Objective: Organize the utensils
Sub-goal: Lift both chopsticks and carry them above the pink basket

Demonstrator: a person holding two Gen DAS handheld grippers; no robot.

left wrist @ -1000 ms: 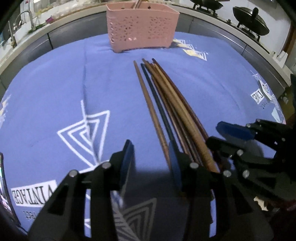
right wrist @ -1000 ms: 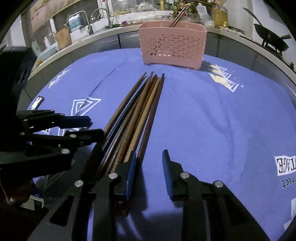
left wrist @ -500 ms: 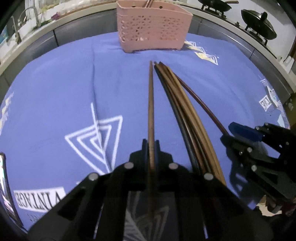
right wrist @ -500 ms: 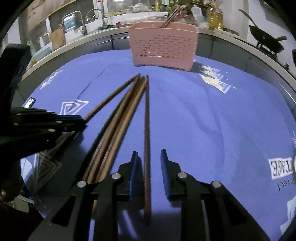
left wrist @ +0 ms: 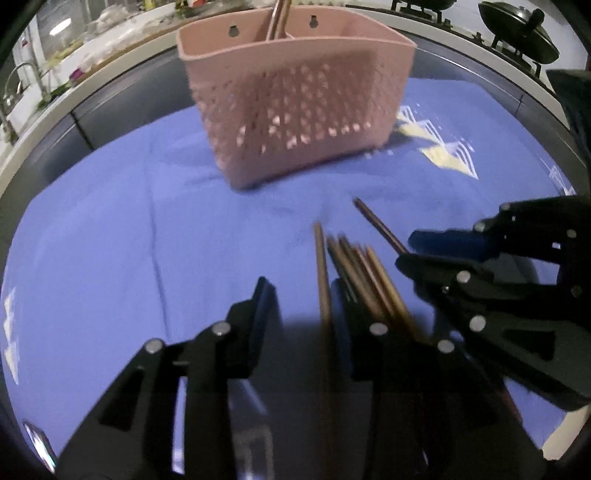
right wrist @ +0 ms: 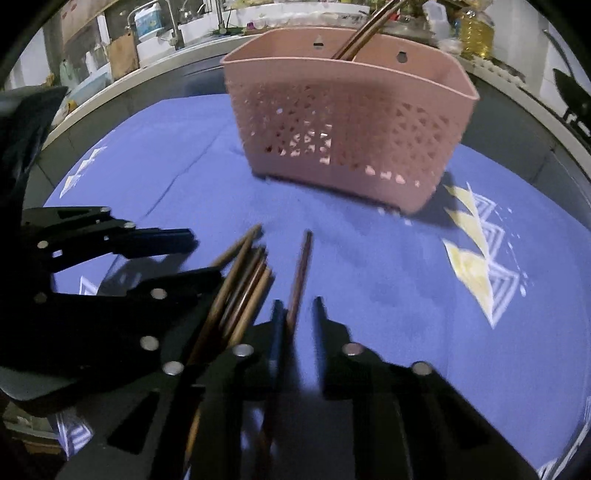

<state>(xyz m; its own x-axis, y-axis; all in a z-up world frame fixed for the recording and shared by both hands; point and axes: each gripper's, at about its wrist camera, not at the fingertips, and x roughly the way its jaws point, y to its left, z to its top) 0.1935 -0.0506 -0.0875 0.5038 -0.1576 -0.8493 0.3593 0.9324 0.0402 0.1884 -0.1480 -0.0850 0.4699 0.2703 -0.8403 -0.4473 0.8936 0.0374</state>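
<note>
The chopsticks (left wrist: 369, 280) lie in a loose bundle on the blue cloth (left wrist: 110, 240), tips pointing to twelve o'clock at the pink basket (left wrist: 295, 122), which stands a little beyond them. They look light, thin and stiff, with smooth sides, so I'd expect them to roll or swivel if pinched near one end. A hold nearer the middle or the thicker end, squarely across the stick, seems safest. The left gripper (left wrist: 304, 299) has its fingers spread wide, and one stick (left wrist: 320, 258), split off from the bundle's left edge, runs up between them without being pinched. The right gripper (right wrist: 299, 314) is also parted. A single dark stick (right wrist: 301, 266) sits in the gap, close against the finger at its nine o'clock side, with daylight on the other side. From the left camera that stick's tip looks raised off the cloth, though blur makes this uncertain. The basket has perforated walls and seems divided into compartments. At least two chopsticks (right wrist: 364, 35) already stand in it, leaning toward one o'clock near the back wall; what else it holds is hidden.
</note>
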